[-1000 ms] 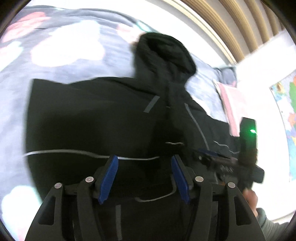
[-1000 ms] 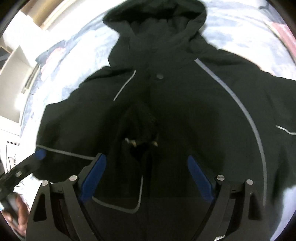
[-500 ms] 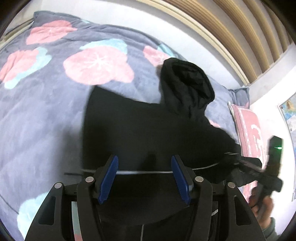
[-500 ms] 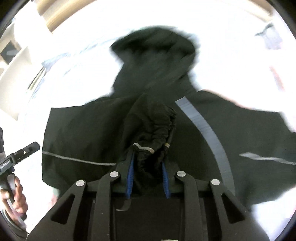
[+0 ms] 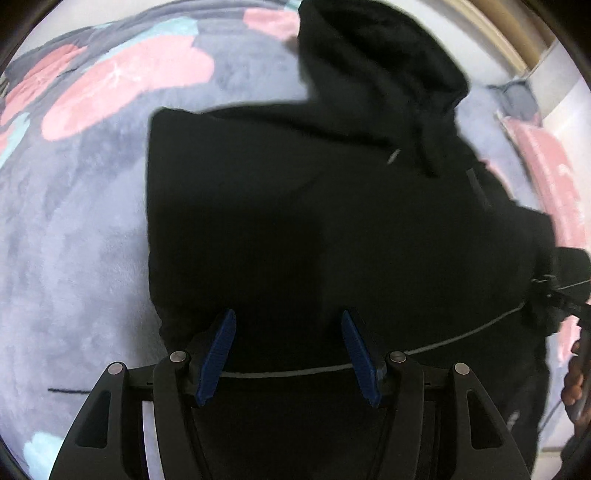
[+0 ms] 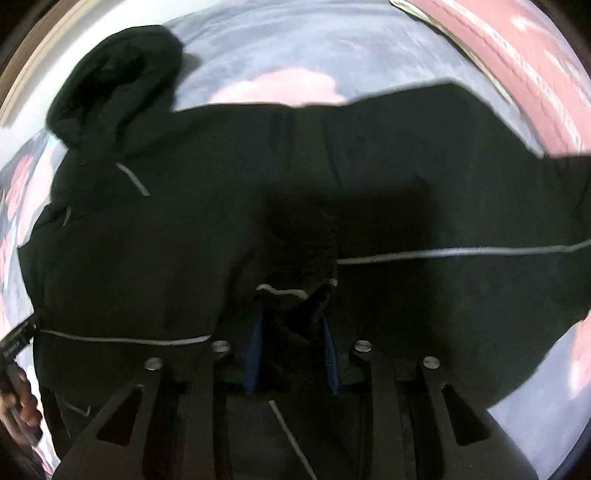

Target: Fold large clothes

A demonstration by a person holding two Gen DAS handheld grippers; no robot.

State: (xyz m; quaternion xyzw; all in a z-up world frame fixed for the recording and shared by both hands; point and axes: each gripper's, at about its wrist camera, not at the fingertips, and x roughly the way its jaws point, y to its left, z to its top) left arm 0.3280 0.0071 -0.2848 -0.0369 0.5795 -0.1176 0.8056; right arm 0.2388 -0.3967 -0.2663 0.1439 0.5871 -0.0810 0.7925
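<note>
Nearest the lens in the right wrist view, the right gripper (image 6: 291,354) has its blue fingers (image 6: 252,354) pressed on a bunched cuff (image 6: 295,295) of the black hooded jacket (image 6: 184,240); the fingers are easing a little wider at this moment, yet the cloth is plainly clamped between them. In the left wrist view the left gripper (image 5: 288,350) hangs over the jacket's body with its fingers (image 5: 216,350) spread apart and nothing between them, the thin pale piping (image 5: 443,343) running just under their tips.

The jacket lies spread flat on the bed (image 5: 74,221), front up, with the hood (image 5: 376,62) at its far end. It looks soft and limp, thick enough to carry some weight, so a lifted part will likely sag and drag the rest along (the smooth shell may slide on the fleecy cover). The gathered cuff is a sound hold, being bulky and ribbed; for the body, a seam or the hem edge beside the piping seems a better grip than a flat panel, which would only pinch up a small fold.

Past the jacket, the bed cover is grey-blue plush with pink and pale blue blooms, yielding rather than firm. Beyond the hood stand a pale wall and a slatted wooden headboard (image 5: 495,33); to the jacket's right lies a pink pillow (image 5: 546,166).
</note>
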